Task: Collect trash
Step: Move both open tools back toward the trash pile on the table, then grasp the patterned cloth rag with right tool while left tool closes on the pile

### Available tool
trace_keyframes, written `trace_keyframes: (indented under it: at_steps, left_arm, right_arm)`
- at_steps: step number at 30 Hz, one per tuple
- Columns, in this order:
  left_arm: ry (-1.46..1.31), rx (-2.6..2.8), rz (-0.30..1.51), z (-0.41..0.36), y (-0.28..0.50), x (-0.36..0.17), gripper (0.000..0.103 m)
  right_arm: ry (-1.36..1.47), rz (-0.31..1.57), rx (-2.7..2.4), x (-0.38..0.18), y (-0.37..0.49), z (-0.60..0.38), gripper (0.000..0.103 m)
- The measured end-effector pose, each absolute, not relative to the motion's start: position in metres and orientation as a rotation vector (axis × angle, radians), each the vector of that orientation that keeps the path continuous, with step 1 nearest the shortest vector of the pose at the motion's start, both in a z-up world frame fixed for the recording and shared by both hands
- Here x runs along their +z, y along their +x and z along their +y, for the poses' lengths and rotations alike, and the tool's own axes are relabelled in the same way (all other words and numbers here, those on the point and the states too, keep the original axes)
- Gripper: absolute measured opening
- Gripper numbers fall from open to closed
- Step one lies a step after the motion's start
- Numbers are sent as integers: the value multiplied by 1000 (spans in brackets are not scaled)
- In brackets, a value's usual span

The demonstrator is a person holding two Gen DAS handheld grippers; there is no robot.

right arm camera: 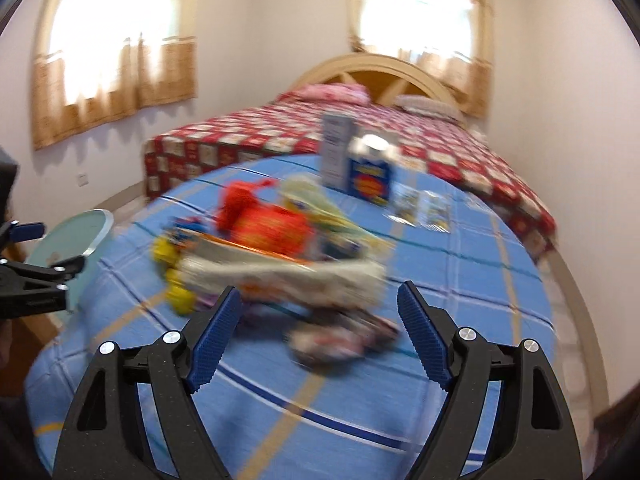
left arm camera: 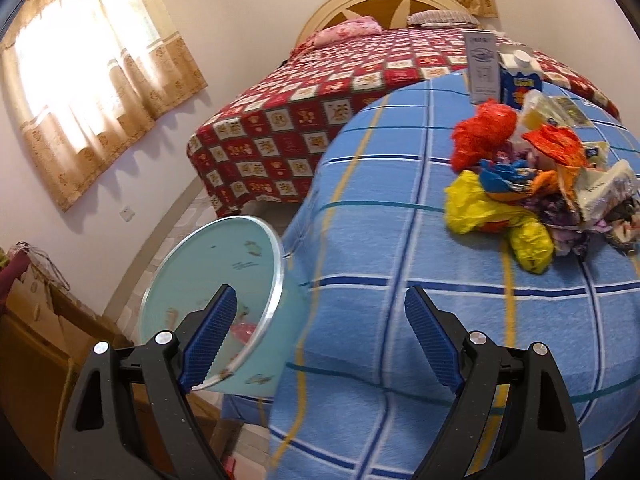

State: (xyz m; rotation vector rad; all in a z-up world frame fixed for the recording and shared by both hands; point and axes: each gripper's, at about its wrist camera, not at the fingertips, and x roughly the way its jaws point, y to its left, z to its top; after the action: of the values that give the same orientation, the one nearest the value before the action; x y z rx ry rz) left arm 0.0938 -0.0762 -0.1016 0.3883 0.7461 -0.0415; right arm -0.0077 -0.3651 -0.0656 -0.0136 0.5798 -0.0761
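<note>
A heap of crumpled trash [left arm camera: 536, 184], with red, yellow, orange and white wrappers and bags, lies on a table under a blue checked cloth [left arm camera: 380, 248]. The heap also shows, blurred, in the right wrist view [right arm camera: 276, 248]. A light blue bin [left arm camera: 216, 300] stands beside the table's left edge with bits of trash inside; it also shows at the left of the right wrist view [right arm camera: 72, 240]. My left gripper [left arm camera: 320, 320] is open and empty, over the table edge next to the bin. My right gripper [right arm camera: 320, 312] is open and empty, just short of the heap.
A blue carton [left arm camera: 520, 80] and a tall white box [left arm camera: 482, 68] stand at the table's far side, with small packets [right arm camera: 424, 208] nearby. A bed with a red checked cover [left arm camera: 320, 112] lies behind. A cardboard box [left arm camera: 44, 332] sits on the floor at left.
</note>
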Motion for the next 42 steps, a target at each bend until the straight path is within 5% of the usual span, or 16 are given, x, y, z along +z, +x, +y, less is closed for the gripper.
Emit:
trace_keyframes:
  at_steps: [15, 16, 17, 19, 22, 34, 42]
  left_arm:
    - [379, -93, 758, -104, 90, -108, 85]
    - [376, -94, 754, -105, 90, -107, 85]
    - [365, -100, 748, -106, 91, -104, 85]
    - [348, -113, 742, -110, 89, -100, 85]
    - [315, -141, 722, -117, 87, -92, 84]
    - [319, -238, 705, -170, 85, -95, 84]
    - [291, -124, 759, -136, 113, -108, 83]
  right_arm:
    - [72, 685, -105, -95, 12, -395, 78]
    - [84, 697, -96, -96, 16, -397, 73]
    - [96, 724, -77, -99, 21, -398, 51]
    - [116, 769, -45, -103, 25, -398, 30]
    - [110, 774, -29, -104, 21, -397, 19]
    - [110, 713, -157, -93, 1, -428, 13]
    - [191, 672, -200, -92, -10, -464, 13]
